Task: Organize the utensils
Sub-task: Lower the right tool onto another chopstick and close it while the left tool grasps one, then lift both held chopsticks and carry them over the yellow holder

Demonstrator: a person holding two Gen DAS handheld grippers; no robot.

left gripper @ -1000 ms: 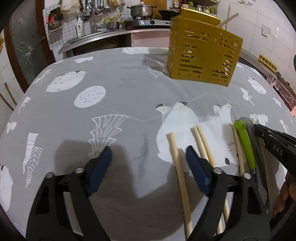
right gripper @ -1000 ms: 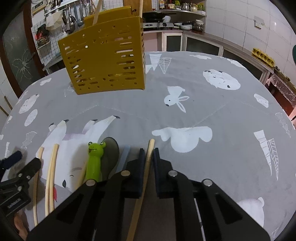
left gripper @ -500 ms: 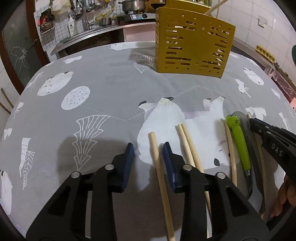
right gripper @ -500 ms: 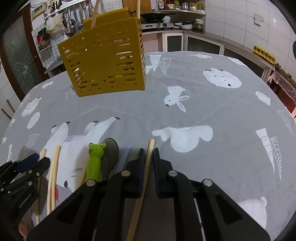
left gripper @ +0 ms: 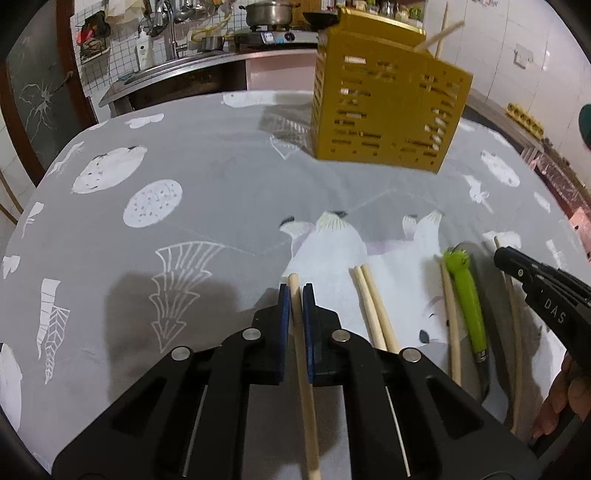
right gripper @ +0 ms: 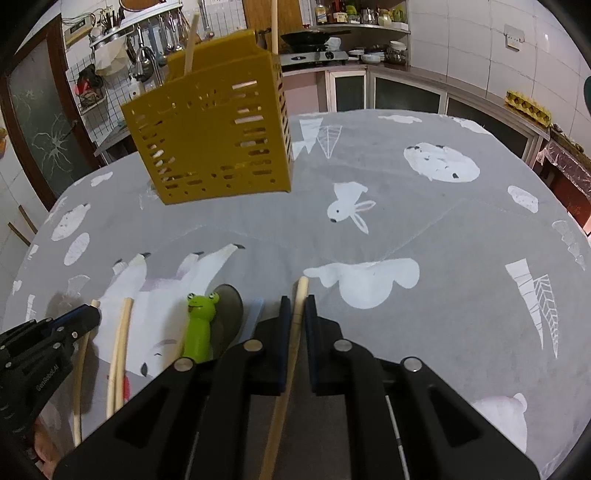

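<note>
Both grippers pinch pale wooden chopsticks on a kitchen table draped in a grey cloth printed with white animals. The left gripper has its blue-padded jaws pressed together on a single chopstick, whose tip pokes out just past the pads while its tail runs under the gripper body and off the bottom edge. The right gripper likewise clamps another chopstick; that stick's lower length is largely hidden between the black arms.

Between the two tools lies the rest of the cutlery, side by side on the cloth: a pair of chopsticks touching each other, one more loose chopstick, and a utensil with a green frog-shaped handle. The frog-handled piece rests on a dark spoon-like bowl, and what it actually is cannot be made out. A pale blue strip peeks out beside the right gripper's jaw, mostly covered.

Farther back stands a mustard-yellow slotted utensil holder, upright on the cloth and well apart from the loose cutlery, with chopsticks already standing in it, their tops cut off by the frame. Behind it, blurred, are a counter, a stove with a steel pot and hanging kitchen tools.
</note>
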